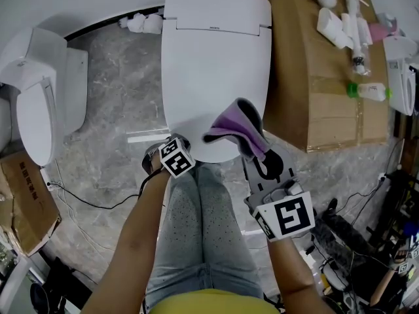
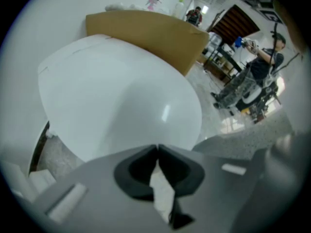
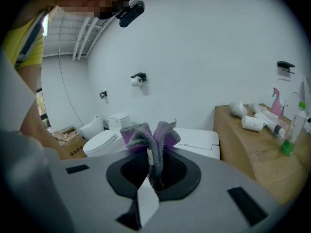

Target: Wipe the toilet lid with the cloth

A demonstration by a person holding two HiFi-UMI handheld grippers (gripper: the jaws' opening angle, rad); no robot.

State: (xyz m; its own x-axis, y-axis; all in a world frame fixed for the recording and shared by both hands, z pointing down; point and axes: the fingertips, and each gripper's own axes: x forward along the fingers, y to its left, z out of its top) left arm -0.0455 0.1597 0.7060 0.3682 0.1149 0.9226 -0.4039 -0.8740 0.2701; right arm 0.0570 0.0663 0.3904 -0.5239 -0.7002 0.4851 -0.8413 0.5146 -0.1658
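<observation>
- Currently off the surface: purple-grey cloth (image 1: pixel 237 124), bunched, folds sticking up past the jaws, hanging over the front right part of the toilet lid (image 1: pixel 209 64), apparently not touching it.
- Pinched at a folded ridge by right gripper (image 1: pixel 256 154), jaws clamped down on the fabric, most of the cloth loose beyond the tips.
- Lid down, white, glossy, domed, nothing lying on it; wiping not yet begun, by the look of it.
- Left gripper (image 1: pixel 167 144) at the lid's front left edge, pointing steeply down, jaws fully together, nothing between them; touching the lid or just above it, cannot tell.
- Person's knees (image 1: pixel 200 195) close to the toilet front, between the two grippers.
- Further out: second toilet (image 1: pixel 39 103) at left, brown cardboard-covered counter (image 1: pixel 314 77) at right with bottles (image 1: pixel 366 91) on top, cables (image 1: pixel 85 201) on the floor.
- Risk, judged: cloth bunched, so only a narrow streak wiped per pass, or drag on the lid tugging it out of the jaws.
- Risk: pressing too low, hard jaw tips scraping the glossy lid instead of fabric.
- Risk: slick domed surface, cloth skidding off the side; wide sweep rightward possibly clipping the counter edge.
- Risk: closed left gripper near the wipe path, possible bump between the two tools.
</observation>
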